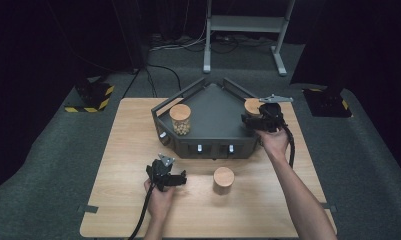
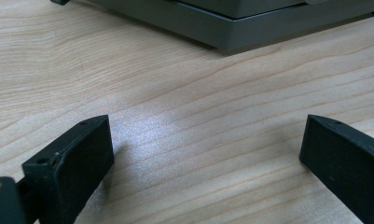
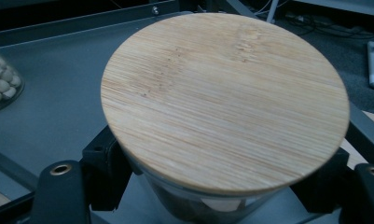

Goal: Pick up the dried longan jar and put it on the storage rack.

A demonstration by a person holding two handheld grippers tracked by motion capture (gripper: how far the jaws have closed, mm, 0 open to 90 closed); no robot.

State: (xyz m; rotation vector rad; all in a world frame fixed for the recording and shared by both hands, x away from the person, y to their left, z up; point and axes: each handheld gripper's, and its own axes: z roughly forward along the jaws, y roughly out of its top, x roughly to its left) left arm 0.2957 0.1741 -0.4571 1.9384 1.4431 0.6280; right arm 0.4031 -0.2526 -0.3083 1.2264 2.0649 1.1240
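Observation:
A grey five-sided tray (image 1: 215, 142) stands at the far middle of the wooden table. My right gripper (image 1: 256, 119) is over the tray's right corner, shut on a glass jar with a bamboo lid (image 1: 252, 106); in the right gripper view the lid (image 3: 226, 98) covers the jar and both jaws clamp the glass just under it. A second lidded jar (image 1: 180, 119) with pale round nuts stands in the tray's left part (image 3: 0, 84). A third lidded jar (image 1: 223, 179) stands on the table in front of the tray. My left gripper (image 1: 175, 178) rests low over the table, open, with bare wood between its fingers (image 2: 68, 163).
The tray's front wall (image 2: 231, 28) lies just ahead of the left gripper. Bare tabletop (image 1: 138, 130) lies left of the tray. A metal stand (image 1: 248, 25) and cables sit on the floor beyond the table. Yellow-black marked blocks (image 1: 95, 97) flank the table's far corners.

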